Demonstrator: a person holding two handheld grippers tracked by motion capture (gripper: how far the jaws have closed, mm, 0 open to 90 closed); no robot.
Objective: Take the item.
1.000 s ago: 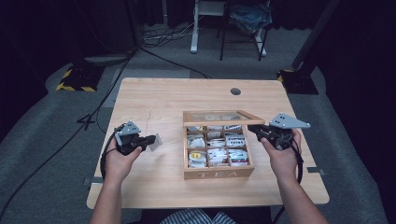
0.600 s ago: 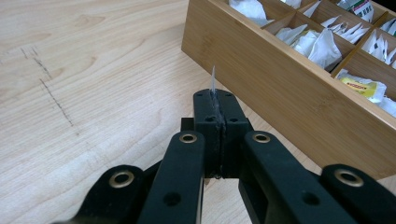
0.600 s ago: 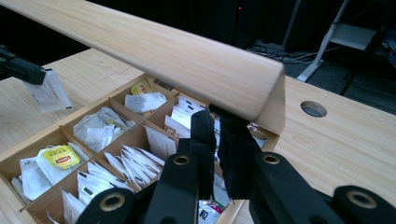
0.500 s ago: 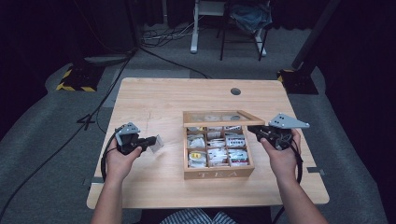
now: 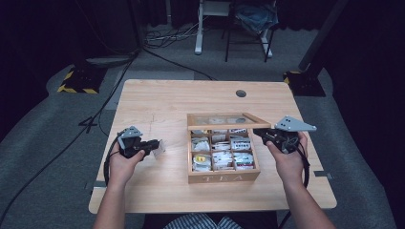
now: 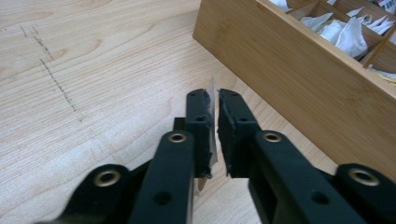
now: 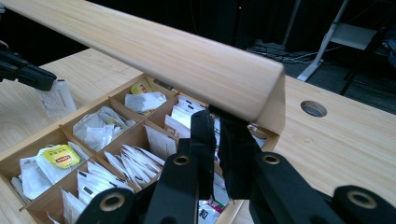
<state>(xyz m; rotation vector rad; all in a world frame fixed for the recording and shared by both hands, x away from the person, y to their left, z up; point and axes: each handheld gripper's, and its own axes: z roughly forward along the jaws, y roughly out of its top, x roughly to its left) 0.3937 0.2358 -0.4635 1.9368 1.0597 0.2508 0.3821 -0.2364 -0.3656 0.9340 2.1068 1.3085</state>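
— High view: where is your left gripper [image 5: 154,146] holding the sachet [image 5: 158,147]?

— Left of the box [image 5: 223,177], edge-on between jaws that are just easing apart, one pad barely touching. Your right gripper [image 5: 260,132] is pinching the lid [image 5: 228,120] open

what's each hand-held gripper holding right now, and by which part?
Left hand-held gripper: jaws just opening around a tea bag packet, loosely gripped by its edge. Right hand-held gripper: props the tea box lid by its front edge.
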